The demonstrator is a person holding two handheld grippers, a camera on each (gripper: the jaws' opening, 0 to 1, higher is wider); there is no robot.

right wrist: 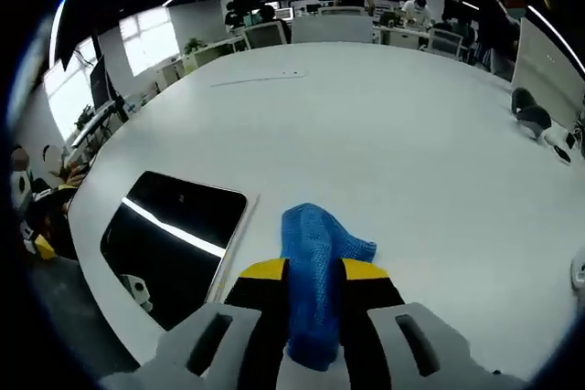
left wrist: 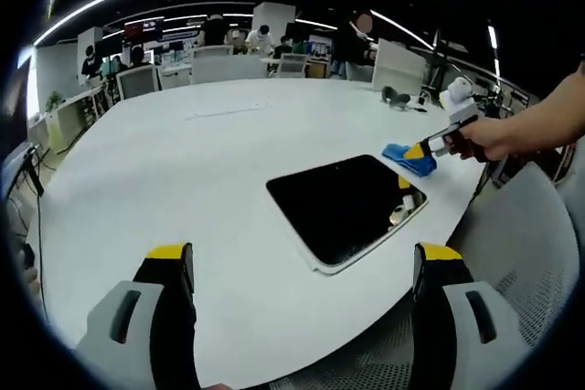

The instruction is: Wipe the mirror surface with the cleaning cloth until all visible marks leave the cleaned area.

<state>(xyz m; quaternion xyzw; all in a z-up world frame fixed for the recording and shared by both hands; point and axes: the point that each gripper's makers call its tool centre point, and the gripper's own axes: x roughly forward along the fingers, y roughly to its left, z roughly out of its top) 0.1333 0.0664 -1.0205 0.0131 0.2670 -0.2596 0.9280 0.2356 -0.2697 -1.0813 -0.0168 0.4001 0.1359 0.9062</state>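
Observation:
A dark rectangular mirror (left wrist: 345, 207) with a white rim lies flat on the white table (left wrist: 183, 171), near its right edge. In the right gripper view the mirror (right wrist: 174, 226) lies to the left of my right gripper (right wrist: 311, 276), which is shut on a blue cleaning cloth (right wrist: 315, 271). The cloth hangs forward over the table, beside the mirror's edge and apart from the glass. In the left gripper view the same right gripper (left wrist: 422, 154) holds the blue cloth (left wrist: 409, 160) at the mirror's far right corner. My left gripper (left wrist: 302, 258) stands open above the table's near edge, holding nothing.
A person's arm (left wrist: 539, 125) reaches in from the right. Grey objects (right wrist: 530, 116) lie near the table's far right side. Office chairs (left wrist: 137, 79), desks and several people stand beyond the table. A grey mesh chair (left wrist: 521, 262) sits beside the table edge.

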